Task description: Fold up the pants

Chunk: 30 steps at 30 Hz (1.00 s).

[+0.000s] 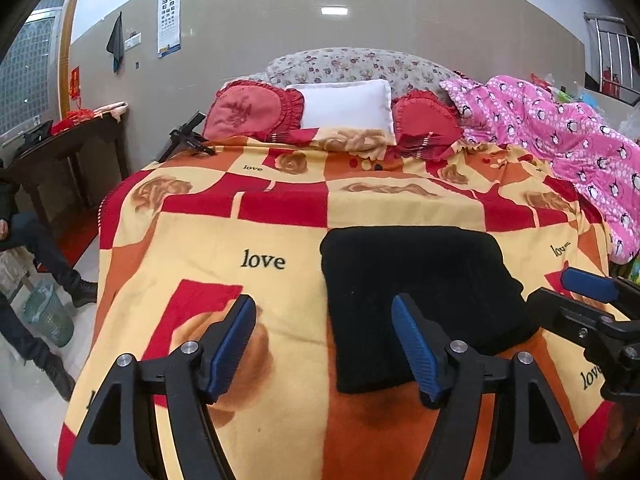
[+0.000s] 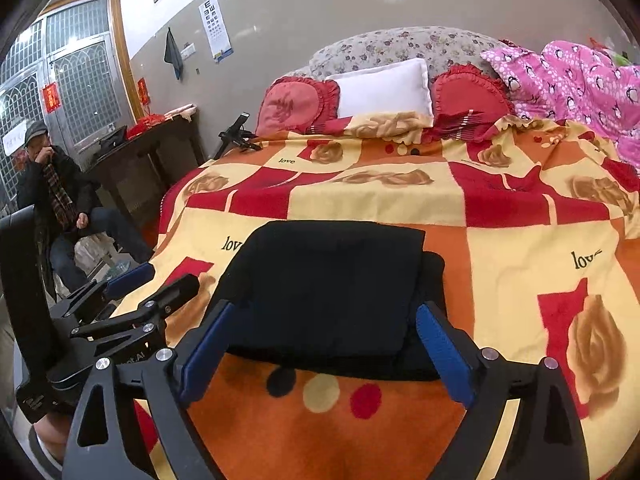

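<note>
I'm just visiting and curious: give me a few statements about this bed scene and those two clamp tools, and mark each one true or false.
1. The black pants lie folded into a compact block on the blanket. True.
2. The right gripper is clamped on the pants. False: its blue fingers stand wide apart, gripping nothing.
3. The left gripper is open. True.
4. A white pillow sits between two red heart-shaped cushions. True.
5. The pink quilt covers the pants. False: it is heaped at the bed's far right, apart from them.
</note>
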Motion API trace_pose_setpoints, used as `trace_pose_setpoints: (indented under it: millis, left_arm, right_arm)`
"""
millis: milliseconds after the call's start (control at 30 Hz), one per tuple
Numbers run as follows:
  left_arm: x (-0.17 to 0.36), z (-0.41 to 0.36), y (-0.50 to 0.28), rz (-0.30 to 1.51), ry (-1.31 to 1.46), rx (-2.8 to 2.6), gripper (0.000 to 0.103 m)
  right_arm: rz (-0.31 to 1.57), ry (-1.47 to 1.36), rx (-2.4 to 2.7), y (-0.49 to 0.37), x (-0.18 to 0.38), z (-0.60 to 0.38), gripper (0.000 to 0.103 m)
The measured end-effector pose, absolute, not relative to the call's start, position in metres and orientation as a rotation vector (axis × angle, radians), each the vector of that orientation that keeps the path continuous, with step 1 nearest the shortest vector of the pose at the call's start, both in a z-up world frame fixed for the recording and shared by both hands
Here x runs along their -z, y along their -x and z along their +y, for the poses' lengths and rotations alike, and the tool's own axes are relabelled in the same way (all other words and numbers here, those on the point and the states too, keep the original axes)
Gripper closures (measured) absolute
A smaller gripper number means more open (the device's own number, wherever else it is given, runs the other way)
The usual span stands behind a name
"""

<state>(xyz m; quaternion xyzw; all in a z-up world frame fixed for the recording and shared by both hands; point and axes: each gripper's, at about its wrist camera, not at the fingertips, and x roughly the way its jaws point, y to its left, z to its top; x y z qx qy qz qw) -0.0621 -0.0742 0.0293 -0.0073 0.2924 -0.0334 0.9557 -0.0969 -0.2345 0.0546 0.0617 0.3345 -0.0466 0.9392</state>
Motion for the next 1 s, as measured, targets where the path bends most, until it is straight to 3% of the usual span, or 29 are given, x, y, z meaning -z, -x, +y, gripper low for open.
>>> trace_pose_setpoints:
  millis: [1000]
  left_arm:
    - [-0.035,-0.060,0.080,0.578,0.015,0.058,0.033]
  right_arm:
    - [0.726,-0.101,0.065,0.101,-0.048,-0.215,0.007]
